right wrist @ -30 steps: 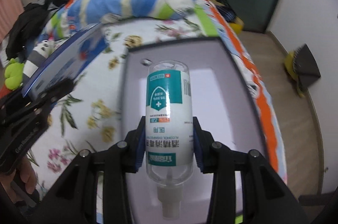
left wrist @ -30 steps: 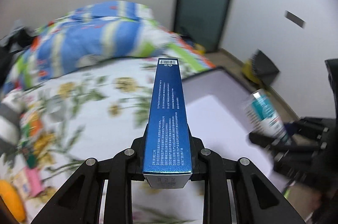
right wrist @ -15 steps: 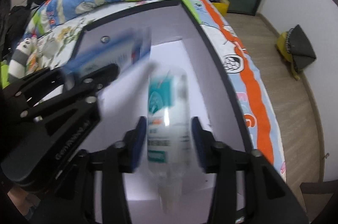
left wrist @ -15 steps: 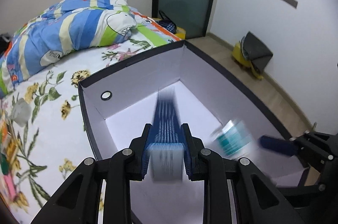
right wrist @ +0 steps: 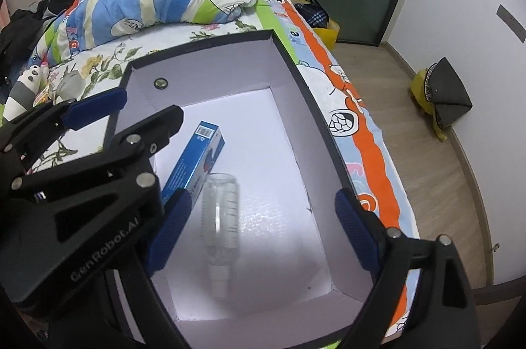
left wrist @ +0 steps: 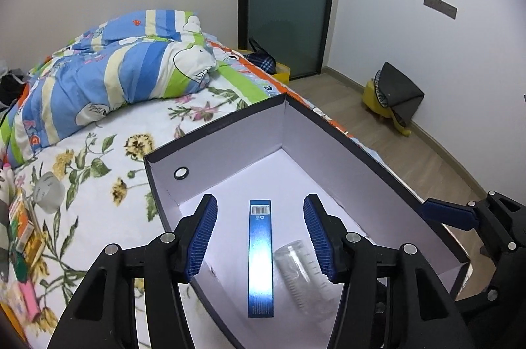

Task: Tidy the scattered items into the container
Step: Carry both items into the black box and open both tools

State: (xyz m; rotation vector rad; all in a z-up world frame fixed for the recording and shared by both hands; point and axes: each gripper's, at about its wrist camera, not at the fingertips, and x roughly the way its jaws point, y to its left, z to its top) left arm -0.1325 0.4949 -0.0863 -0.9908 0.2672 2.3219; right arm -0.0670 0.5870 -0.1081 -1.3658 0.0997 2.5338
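Claws both stand wide open and hold nothing. The left claw (left wrist: 259, 235) hangs above the box (left wrist: 213, 158), its two blue pads spread far apart, and between them the blue carton (left wrist: 260, 260) is seen below, on the white floor of the box. The carton lies flat, its barcode end pointing to the far wall of the box. Just beside it, on its right, lies the clear bottle (left wrist: 300, 270); it looks blurred, and I cannot tell if the two touch.

The right claw (right wrist: 263, 234) is also over the box (right wrist: 296, 76), near its right wall, with the pads wide apart. Under it the bottle (right wrist: 219, 224) lies on the box floor, its nozzle pointing to the near wall. The carton (right wrist: 195, 164) lies at the left of the bottle, tilted a little, with its far end near the middle of the floor. The left claw's arm (right wrist: 82, 184) covers the near left part of the box in this view.

The box sits on the bed (left wrist: 98, 168), at its right edge, on a flowered sheet. A striped quilt (left wrist: 115, 69) is piled at the far end of the bed. Small items (left wrist: 23, 234) are scattered on the sheet left of the box, well apart from it, and a pale cup-like thing (left wrist: 47, 192) lies between them and the box.
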